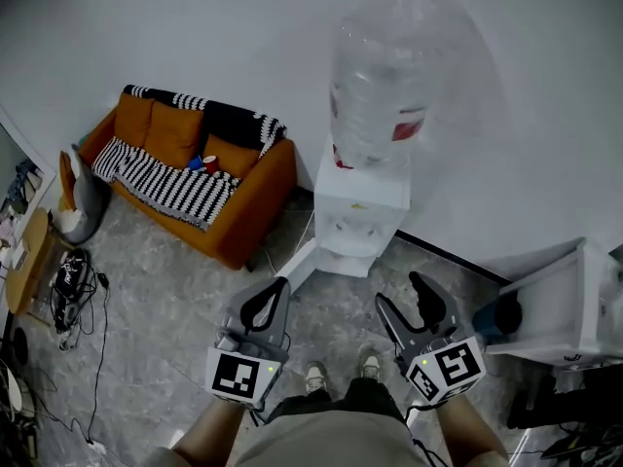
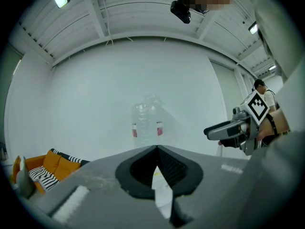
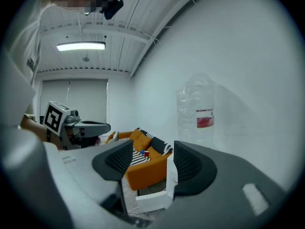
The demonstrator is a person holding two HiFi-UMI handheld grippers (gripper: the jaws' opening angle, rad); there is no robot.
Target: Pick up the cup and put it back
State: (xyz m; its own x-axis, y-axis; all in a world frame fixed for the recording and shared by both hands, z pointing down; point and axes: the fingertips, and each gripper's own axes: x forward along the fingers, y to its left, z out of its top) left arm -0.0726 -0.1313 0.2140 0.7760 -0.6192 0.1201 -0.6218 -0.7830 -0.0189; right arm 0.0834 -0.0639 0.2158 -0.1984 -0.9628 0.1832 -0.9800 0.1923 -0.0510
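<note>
Cup (image 1: 210,163), small and red, sits on the orange sofa (image 1: 255,224) upper left; left gripper (image 1: 281,284) fingers closed, right gripper (image 1: 399,291) fingers open, empty, both near level.

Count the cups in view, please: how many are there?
2. A blue cup and a red cup sit side by side on the sofa seat. Others may be hidden.
</note>
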